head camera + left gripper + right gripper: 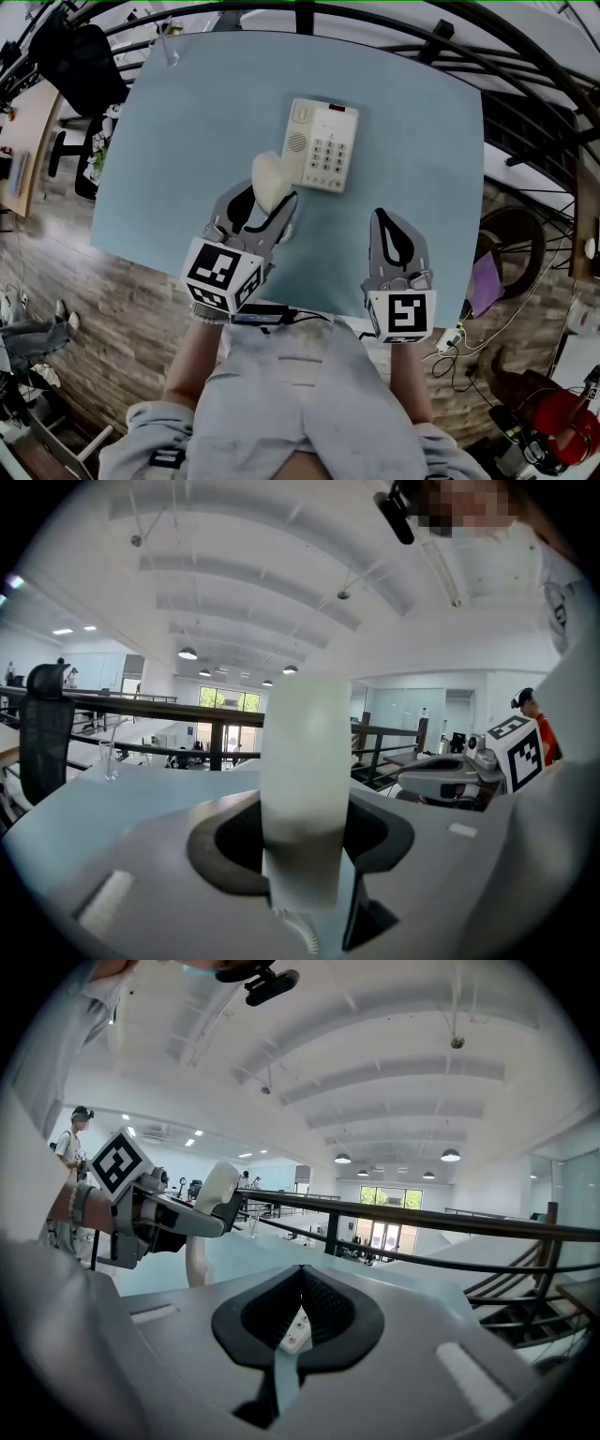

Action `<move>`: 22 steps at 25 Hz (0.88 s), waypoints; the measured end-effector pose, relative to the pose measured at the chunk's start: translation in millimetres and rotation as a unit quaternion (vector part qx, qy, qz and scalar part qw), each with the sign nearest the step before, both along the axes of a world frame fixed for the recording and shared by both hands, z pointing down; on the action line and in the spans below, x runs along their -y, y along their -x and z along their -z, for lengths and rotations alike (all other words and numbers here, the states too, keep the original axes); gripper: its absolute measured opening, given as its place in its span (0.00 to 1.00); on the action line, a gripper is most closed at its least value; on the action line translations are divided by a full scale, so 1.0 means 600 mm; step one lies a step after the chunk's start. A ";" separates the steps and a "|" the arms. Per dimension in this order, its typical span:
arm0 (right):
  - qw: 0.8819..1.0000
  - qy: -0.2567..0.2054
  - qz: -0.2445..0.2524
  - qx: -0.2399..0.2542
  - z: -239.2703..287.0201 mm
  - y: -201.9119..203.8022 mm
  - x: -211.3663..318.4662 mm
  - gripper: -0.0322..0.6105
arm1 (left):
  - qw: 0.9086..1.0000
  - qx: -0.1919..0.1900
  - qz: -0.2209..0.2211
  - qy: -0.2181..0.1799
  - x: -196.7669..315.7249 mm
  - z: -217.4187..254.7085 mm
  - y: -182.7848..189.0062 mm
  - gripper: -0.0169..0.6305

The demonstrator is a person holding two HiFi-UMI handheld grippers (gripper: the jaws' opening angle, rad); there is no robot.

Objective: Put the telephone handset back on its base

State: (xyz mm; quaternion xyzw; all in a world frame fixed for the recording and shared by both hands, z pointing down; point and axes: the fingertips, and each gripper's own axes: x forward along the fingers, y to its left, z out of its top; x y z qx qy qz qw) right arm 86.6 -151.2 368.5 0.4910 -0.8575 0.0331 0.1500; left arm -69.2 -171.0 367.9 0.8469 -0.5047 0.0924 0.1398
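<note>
Pale trousers and sleeves of the person are seen at the bottom of the head view, with both grippers held out over the near edge of a pale blue tabletop (pixel 187 141). A cream telephone handset (pixel 272 178) is clamped between the jaws of the left gripper (pixel 265 202). It is held roughly upright, off its base, just beside the near-left corner of the telephone base (pixel 323 145); whether the two touch cannot be told. In the left gripper view the handset (pixel 305 780) is seen standing between the dark jaw pads of that gripper (pixel 302 832), and a coiled cord (pixel 300 937) is seen below it. The base lies flat around the middle of the tabletop, its keypad (pixel 328 156) facing up.

Nothing is gripped by the right gripper (pixel 386 218), which is held near the near-right part of the tabletop, well apart from the base. In the right gripper view the jaws of this gripper (pixel 302 1271) are seen closed tip to tip. A stemmed glass (pixel 170 49) is set near the far-left corner.
</note>
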 end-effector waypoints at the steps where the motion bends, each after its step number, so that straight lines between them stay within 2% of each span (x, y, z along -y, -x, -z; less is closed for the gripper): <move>1: 1.000 0.002 0.000 -0.001 -0.003 0.002 0.004 0.06 | 1.000 -0.001 0.000 0.003 0.005 -0.003 0.001 0.34; 22: 0.999 0.027 -0.026 -0.013 -0.048 0.011 0.048 0.06 | 0.998 -0.014 -0.006 0.057 0.106 -0.092 0.011 0.34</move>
